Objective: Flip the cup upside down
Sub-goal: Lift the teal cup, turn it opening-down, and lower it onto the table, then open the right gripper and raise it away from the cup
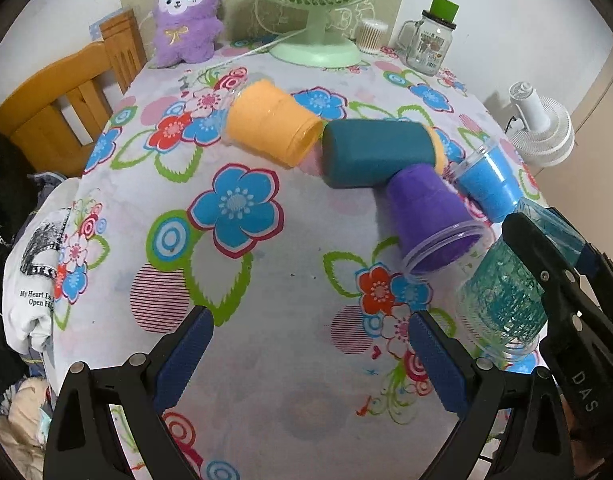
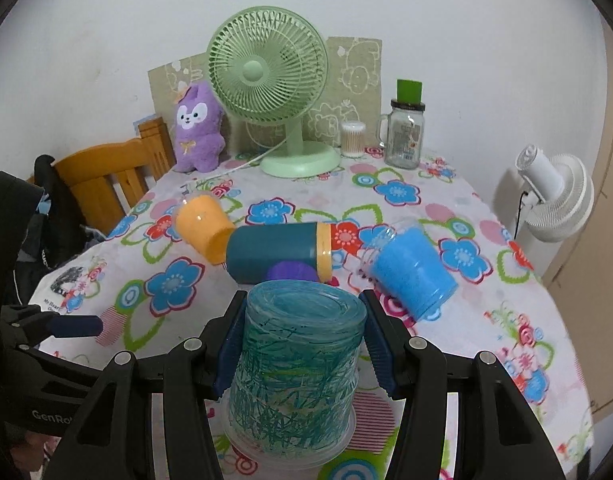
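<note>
Clear plastic cup scribbled with teal lines [image 2: 298,364], already base-up, rim at the floral tablecloth [image 2: 486,320], pinched between right gripper [image 2: 300,344] pads. Left gripper [image 1: 310,356] spread wide, empty. Risks: thin wall buckling under squeeze; sideways tug on release tipping it.

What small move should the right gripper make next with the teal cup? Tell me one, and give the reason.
Probably open the right gripper and let go. The teal cup already stands upside down, its base up and its wide rim apparently down on the tablecloth, with the fingers against its sides. The left gripper is open and holds nothing.
</note>
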`<state>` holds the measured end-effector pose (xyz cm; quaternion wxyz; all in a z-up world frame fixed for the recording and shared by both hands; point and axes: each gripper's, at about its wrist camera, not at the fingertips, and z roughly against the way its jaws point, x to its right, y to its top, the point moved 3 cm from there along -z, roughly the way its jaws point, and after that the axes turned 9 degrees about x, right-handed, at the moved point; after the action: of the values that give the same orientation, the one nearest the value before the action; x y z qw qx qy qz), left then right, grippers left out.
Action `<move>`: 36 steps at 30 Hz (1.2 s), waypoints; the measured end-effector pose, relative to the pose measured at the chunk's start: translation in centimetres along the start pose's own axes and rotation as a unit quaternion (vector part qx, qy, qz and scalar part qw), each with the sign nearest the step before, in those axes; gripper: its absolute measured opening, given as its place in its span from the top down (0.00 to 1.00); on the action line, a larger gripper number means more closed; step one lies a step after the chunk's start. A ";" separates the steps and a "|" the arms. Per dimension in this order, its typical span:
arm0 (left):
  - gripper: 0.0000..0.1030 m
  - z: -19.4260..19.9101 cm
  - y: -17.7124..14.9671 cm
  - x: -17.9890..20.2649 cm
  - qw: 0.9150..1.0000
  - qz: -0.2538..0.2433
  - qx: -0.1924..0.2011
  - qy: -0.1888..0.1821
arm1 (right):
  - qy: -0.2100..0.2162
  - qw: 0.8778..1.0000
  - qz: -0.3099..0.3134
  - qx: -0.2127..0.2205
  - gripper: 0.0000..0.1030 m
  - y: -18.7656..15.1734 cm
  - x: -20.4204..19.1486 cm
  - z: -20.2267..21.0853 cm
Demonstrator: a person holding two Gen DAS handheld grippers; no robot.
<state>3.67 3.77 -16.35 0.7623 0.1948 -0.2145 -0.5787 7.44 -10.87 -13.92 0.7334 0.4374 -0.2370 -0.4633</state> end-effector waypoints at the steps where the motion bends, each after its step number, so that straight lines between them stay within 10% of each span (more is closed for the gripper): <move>1: 0.04 -0.3 -0.1 -0.1 1.000 0.000 -0.001 0.000 | 0.000 1.000 -0.004 -0.001 0.45 -0.4 -0.1 -0.3; 21: 0.04 -2.7 -2.3 -1.4 0.999 -0.024 -0.026 0.003 | -0.002 0.999 -0.028 -0.025 0.42 -3.5 -1.3 -0.6; 36: 0.04 0.4 -2.5 -0.8 0.998 -0.009 -0.066 0.005 | 0.000 0.994 -0.046 -0.103 0.18 -1.5 -1.1 0.8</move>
<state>1.24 3.84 -17.46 0.7692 0.1491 -0.1698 -0.5977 5.60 -10.53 -14.73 0.7526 0.3696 -0.1676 -0.5186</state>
